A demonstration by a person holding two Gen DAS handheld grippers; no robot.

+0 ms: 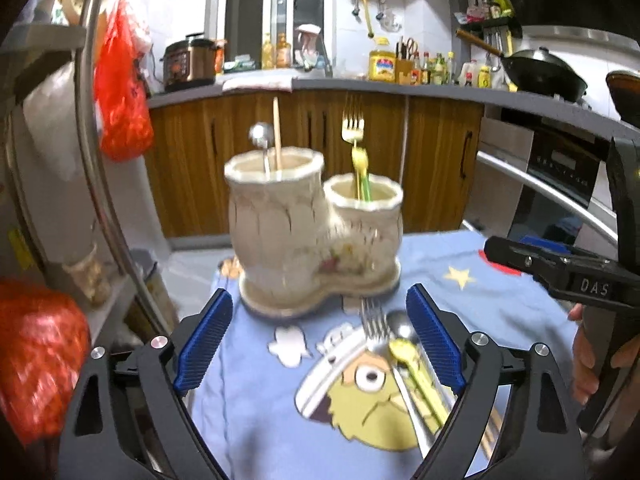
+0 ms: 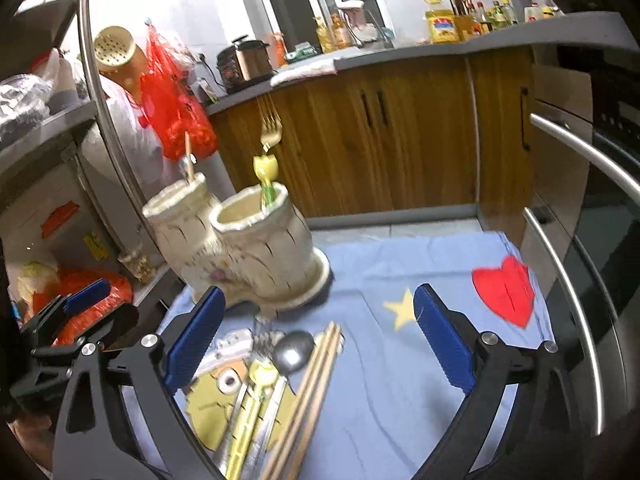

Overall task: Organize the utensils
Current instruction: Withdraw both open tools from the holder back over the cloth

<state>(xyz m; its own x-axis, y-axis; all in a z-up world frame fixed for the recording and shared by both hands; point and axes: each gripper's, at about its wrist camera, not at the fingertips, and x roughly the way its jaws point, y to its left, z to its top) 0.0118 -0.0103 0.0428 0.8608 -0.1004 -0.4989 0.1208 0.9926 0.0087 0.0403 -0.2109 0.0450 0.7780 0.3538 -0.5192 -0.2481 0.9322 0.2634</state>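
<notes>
- Kitchen behind: wooden cabinets (image 1: 360, 152), grey worktop with bottles and a pressure cooker (image 1: 188, 64).
- Blue cartoon-print cloth (image 2: 400, 360) spread over the counter.
- Cream two-pot ceramic holder (image 1: 304, 232) upright at the cloth's far edge; taller pot with a spoon (image 1: 260, 140) and a chopstick (image 1: 277, 132), shorter pot with a gold fork (image 1: 353, 126) and a yellow-green utensil (image 1: 360, 172).
- Left gripper (image 1: 320, 340) fingers spread wide, nothing between the pads.
- Right gripper (image 2: 320, 336) fingers likewise wide, empty.
- Loose pile near both grippers: fork (image 2: 262, 344), spoon (image 2: 294, 350), chopsticks (image 2: 316, 384), yellow utensil (image 2: 256, 392), lying flat on the cloth.
</notes>
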